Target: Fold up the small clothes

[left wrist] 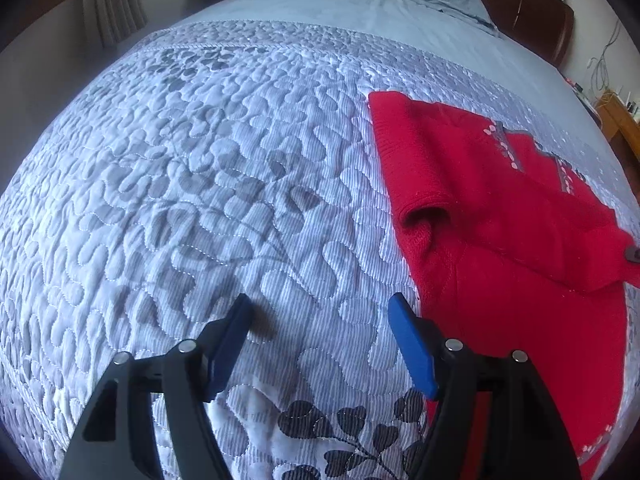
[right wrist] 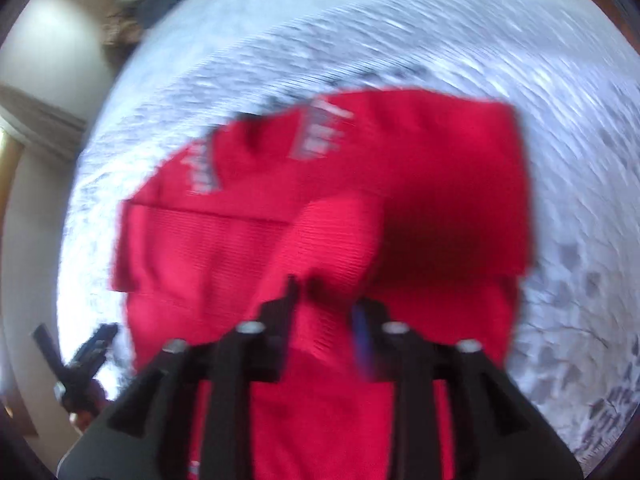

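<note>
A red knit sweater lies partly folded on a quilted grey-and-white bedspread, toward the right side of the left wrist view. Its long axis runs from the near right edge of that view up and away toward the headboard; one sleeve is folded over the body, its open cuff facing the near side. A grey patterned band crosses the far part of the garment.

The left gripper hangs low over bare quilt with its blue-padded fingers spread wide and nothing between them. The sweater sits just beside its right finger, to the right and ahead of it, and its near hem runs behind that finger.

In the right wrist view, which is smeared by motion, the sweater fills the middle of the frame, stretching from under the tool away toward the far side of the bed, with the grey bands at its far end. The right gripper sits directly over the garment's near half, its fingers partway apart with a raised fold of red knit just ahead of the tips. The blur makes it impossible to tell whether the fingers pinch the cloth or merely stand over it. The left gripper shows at the lower left of this view, just off the sweater's edge.

A pale blue sheet covers the head of the bed.
</note>
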Demonstrator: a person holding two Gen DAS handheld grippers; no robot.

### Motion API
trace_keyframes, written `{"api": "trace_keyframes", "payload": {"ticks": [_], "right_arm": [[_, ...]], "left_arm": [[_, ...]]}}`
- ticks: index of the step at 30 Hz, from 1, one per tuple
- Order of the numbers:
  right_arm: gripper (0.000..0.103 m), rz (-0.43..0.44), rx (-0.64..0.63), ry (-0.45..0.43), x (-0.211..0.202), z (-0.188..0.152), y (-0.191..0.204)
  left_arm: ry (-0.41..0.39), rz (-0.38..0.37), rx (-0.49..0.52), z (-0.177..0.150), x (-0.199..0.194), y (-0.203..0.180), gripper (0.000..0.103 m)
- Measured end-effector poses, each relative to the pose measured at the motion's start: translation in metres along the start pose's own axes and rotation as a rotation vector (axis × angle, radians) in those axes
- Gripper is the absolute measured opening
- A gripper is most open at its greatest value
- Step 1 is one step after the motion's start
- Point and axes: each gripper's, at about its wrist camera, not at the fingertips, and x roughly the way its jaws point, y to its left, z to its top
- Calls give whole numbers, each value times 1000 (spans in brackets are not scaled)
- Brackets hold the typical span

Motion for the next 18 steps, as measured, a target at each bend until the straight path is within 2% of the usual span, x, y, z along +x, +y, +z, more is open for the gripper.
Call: {"api": "trace_keyframes", "payload": {"ticks": [2,4,6,9,12,13,14,15,16,18], "right_arm": [[35,17,36,15,6,-8,-23],[43,54,73,22,12,-16,-44],[43,81,85,34,18,-18,-55],[44,113,92,47,24,-20,-63],[43,145,100,35,25,-16,-66],[34,148,91,35,24,-16,-65],[16,157,78,37,23,-14,-62],[8,176,56,47,20,-15,-59],[4,179,38,47,17,-16,-56],[4,166,-9,30,6,-16,-49]], "left_arm": [[-5,6,19,-1,0,-4,72],[-10,-7,32,-3,-1,-7,72],[-14,-27,39,-4,-4,-10,72],[-26,-64,48,-4,-11,-15,72],[-43,-69,64,-5,-17,-21,72],[-49,-67,74,-5,-20,-24,72],[-52,-66,80,-5,-21,-26,72],[-55,-64,83,-6,-23,-28,72],[-56,-63,83,-6,-23,-29,72],[-60,-63,79,-6,-24,-32,72]]}}
